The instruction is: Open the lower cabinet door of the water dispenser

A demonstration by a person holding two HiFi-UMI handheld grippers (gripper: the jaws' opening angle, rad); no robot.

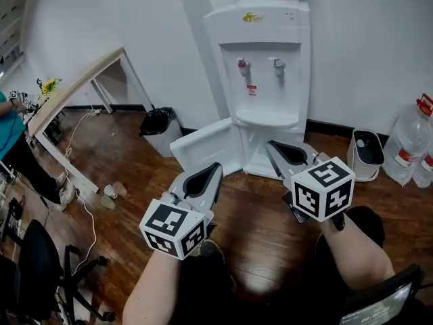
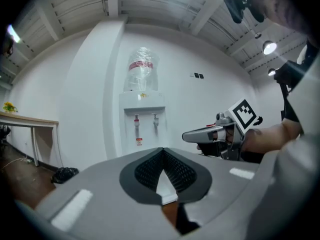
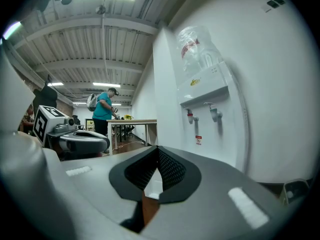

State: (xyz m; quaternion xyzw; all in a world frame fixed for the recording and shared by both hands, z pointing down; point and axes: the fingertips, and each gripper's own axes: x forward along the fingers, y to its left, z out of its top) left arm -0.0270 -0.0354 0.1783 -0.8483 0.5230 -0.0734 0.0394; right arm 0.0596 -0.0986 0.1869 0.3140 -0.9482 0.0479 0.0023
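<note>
Dark wood floor point(image 1: 270, 215) and white walls fill the head view. At 12 o'clock a white dispenser point(image 1: 260, 66) stands against the wall, with a bottle on top and two taps above a drip ledge. A long pale table point(image 1: 74, 87) runs along the 10 o'clock side, and a person in a teal top point(image 1: 8, 124) stands at 9 o'clock near it. The door point(image 1: 206, 146) of the lower cabinet is swung wide open, hanging out from the dispenser's foot toward 7 o'clock of the unit, its inner face white. A black chair point(image 1: 37, 263) sits at 8 o'clock. Clear water jugs point(image 1: 409, 141) stand at 3 o'clock, with a white bin point(image 1: 365, 156) just beside them. A black bin point(image 1: 157, 122) stands at 11 o'clock, close to the open door. Nearer, the left gripper point(image 1: 215, 170) points toward the door's lower edge and the right gripper point(image 1: 274, 147) toward the cabinet base; both are apart from the unit. Each has its jaws pressed together with nothing between them. Small cups point(image 1: 112, 193) lie on the floor at 9 o'clock.
</note>
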